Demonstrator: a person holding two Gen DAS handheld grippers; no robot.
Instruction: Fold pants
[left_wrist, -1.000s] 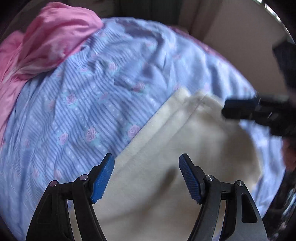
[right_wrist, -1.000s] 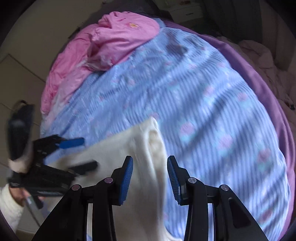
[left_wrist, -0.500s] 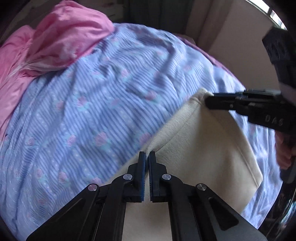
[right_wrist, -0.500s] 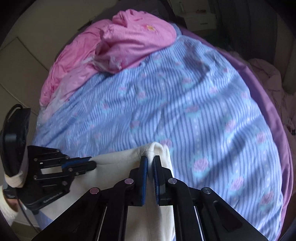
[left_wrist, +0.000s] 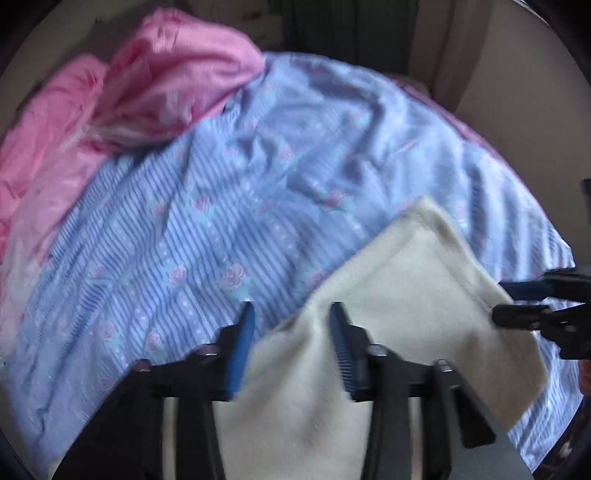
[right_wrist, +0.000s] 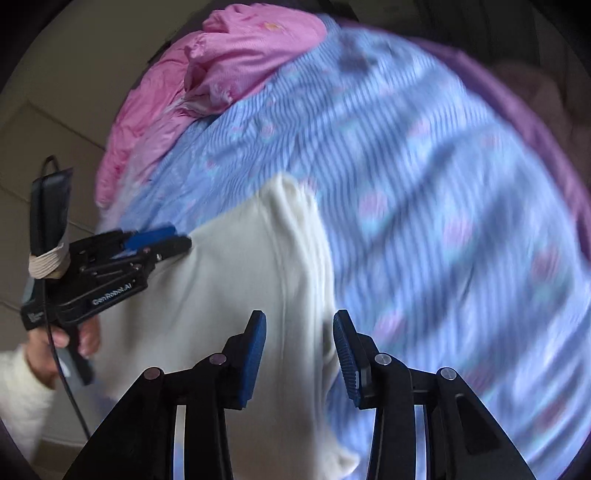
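Observation:
The cream fleece pants (left_wrist: 399, 314) lie folded on a blue striped floral bedsheet (left_wrist: 221, 221). They also show in the right wrist view (right_wrist: 240, 288). My left gripper (left_wrist: 291, 332) is open, with its jaws straddling the pants' near left edge. My right gripper (right_wrist: 299, 343) is open over the pants' right edge. The left gripper shows in the right wrist view (right_wrist: 162, 240) at the pants' left edge. The right gripper shows in the left wrist view (left_wrist: 517, 302) at the pants' right edge.
A crumpled pink quilt (left_wrist: 122, 99) lies at the far left of the bed, also in the right wrist view (right_wrist: 221, 66). A purple cover (right_wrist: 517, 110) edges the bed's right side. A beige wall (left_wrist: 517, 74) stands behind.
Both grippers were shut on the pants' edges half a second ago and are now open. The fabric has dropped onto the bed.

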